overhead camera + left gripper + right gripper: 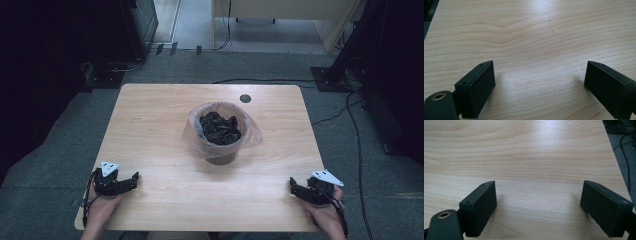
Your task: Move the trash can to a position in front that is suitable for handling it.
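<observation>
Pale wood grain runs across the bench (165, 110), with grey carpet and cables beyond its far edge. Left gripper (131, 181) rests at the near left corner, jaws spread wide with nothing but bare wood between them; right gripper (293, 186) mirrors it at the near right, equally wide and empty. Out from both, at the bench's middle and well apart from either hand, stands the small bin (220, 131) with a clear bag liner (252, 136) draped over its rim and dark crumpled stuff (219, 128) inside, possibly waste, hard to tell. The smart approach, I'd say: come in from both sides together and pinch only the loose liner edge, keeping the bin upright.
</observation>
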Motion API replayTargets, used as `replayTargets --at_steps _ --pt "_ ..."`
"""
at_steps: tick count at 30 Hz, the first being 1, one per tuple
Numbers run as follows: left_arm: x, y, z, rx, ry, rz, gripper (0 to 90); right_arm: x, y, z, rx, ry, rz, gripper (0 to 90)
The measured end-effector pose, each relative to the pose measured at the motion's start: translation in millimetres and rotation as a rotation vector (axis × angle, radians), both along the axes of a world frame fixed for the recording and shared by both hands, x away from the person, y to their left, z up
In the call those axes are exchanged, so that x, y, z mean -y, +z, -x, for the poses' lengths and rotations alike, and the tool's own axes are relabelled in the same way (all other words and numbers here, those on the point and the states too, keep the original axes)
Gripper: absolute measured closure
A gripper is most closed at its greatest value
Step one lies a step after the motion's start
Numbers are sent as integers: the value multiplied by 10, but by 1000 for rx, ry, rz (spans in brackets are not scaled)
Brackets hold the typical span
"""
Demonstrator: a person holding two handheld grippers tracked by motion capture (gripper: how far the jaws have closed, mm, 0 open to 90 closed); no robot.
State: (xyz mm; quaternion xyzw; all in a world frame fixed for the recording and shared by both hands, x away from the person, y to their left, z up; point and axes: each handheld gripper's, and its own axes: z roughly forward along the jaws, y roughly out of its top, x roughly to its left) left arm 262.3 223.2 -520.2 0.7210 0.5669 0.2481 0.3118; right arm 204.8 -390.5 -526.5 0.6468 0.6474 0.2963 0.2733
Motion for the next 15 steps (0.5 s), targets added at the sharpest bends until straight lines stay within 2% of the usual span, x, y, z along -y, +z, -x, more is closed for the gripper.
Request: replayTargets --at_steps 3,5,6,7,8,9,11,15 --pt "0 0 0 0 0 0 93 -14 1 -1 3 -19 3 163" --pt "0 0 0 0 0 1 93 -22 7 8 18 -39 3 287" --pt "0 0 0 0 0 1 93 -22 7 8 18 -39 3 287" --pt "0 0 0 0 0 1 93 -22 10 14 30 -49 4 334" --pt "0 0 0 0 0 1 94 -26 25 9 32 -67 -20 417" --pt "0 0 0 0 0 1 93 -22 37 5 36 -69 -40 443" --pt "0 0 0 0 0 0 94 -34 94 -6 72 -73 -81 512" --pt "0 0 0 0 0 0 94 -126 274 -43 188 -52 -89 676"
